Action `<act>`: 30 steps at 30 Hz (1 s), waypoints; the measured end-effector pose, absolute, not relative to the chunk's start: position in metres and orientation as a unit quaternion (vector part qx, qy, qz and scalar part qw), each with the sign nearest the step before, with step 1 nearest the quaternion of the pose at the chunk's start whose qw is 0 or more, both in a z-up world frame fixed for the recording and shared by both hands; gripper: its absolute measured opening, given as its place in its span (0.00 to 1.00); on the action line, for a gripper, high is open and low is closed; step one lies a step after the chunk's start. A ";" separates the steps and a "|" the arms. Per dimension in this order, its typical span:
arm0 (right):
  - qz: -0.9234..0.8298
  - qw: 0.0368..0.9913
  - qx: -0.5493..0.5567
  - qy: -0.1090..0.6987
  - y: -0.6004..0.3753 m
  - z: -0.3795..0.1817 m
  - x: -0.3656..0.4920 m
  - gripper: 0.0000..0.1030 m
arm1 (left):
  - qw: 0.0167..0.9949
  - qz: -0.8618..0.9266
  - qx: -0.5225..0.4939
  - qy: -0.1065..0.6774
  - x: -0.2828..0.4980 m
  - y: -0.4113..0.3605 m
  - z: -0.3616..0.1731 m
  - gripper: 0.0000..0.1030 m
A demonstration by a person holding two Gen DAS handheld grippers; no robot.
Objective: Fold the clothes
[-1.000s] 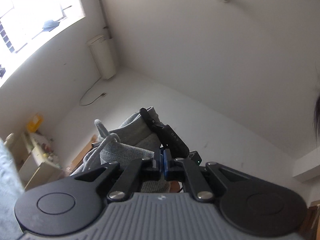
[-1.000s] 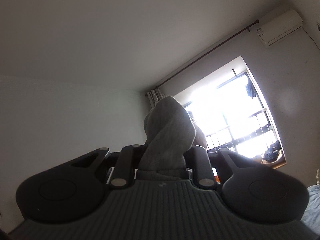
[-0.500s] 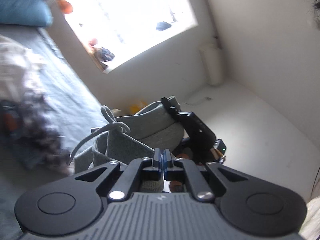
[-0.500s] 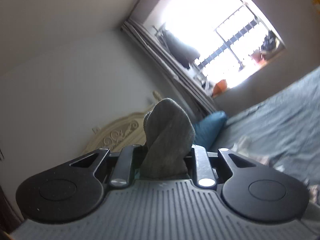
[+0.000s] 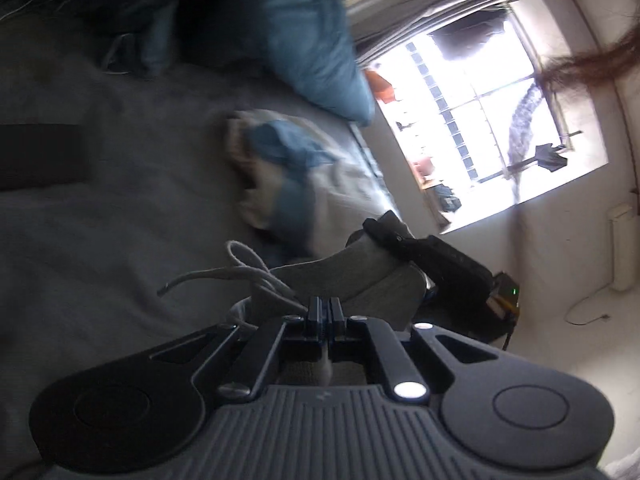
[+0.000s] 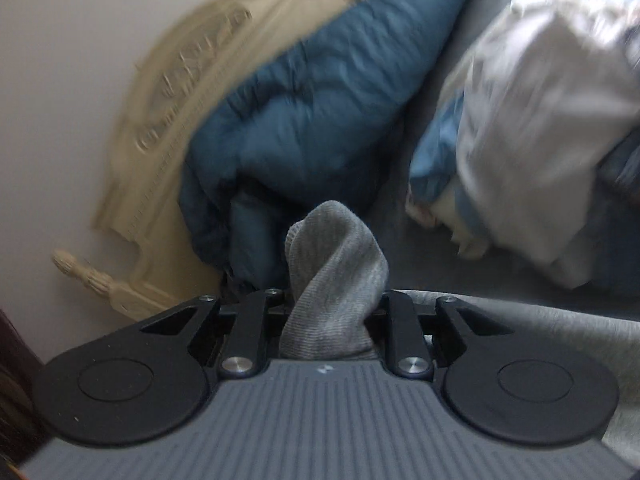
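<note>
Above the grey bed [image 5: 100, 220], both grippers hold one grey garment [image 6: 336, 280] aloft: the left gripper [image 5: 324, 312] has its jaws pinched tight on the cloth by the drawstring [image 5: 240, 272], and the right gripper [image 6: 332, 316] clamps a bunched fold. Farther off lie a blue pillow [image 6: 312, 92] and a blurred pile of pale clothes [image 6: 540, 120].

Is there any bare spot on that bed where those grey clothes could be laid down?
Yes: the bedsheet lies bare on the near side, between the dark patch and the crumpled white and blue laundry. It is crowded toward the headboard, where the blue pillow and the laundry sit close together.
</note>
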State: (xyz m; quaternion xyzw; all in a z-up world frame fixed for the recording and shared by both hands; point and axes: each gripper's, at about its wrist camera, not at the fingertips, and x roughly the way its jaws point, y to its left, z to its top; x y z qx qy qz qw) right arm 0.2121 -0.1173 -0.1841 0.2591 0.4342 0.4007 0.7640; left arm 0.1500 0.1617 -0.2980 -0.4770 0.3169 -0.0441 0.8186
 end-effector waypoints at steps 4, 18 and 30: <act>0.414 0.725 0.229 0.500 -0.011 -0.254 0.240 0.18 | 0.809 -0.013 -0.465 0.359 0.149 0.207 -0.353 0.00; 0.283 0.782 0.113 0.544 0.029 -0.292 0.240 0.53 | 0.781 -0.054 -0.348 0.516 0.196 0.205 -0.366 0.37; 0.218 0.798 0.224 0.515 -0.126 -0.208 0.077 0.78 | 0.756 -0.078 -0.018 0.650 0.266 0.107 -0.359 0.51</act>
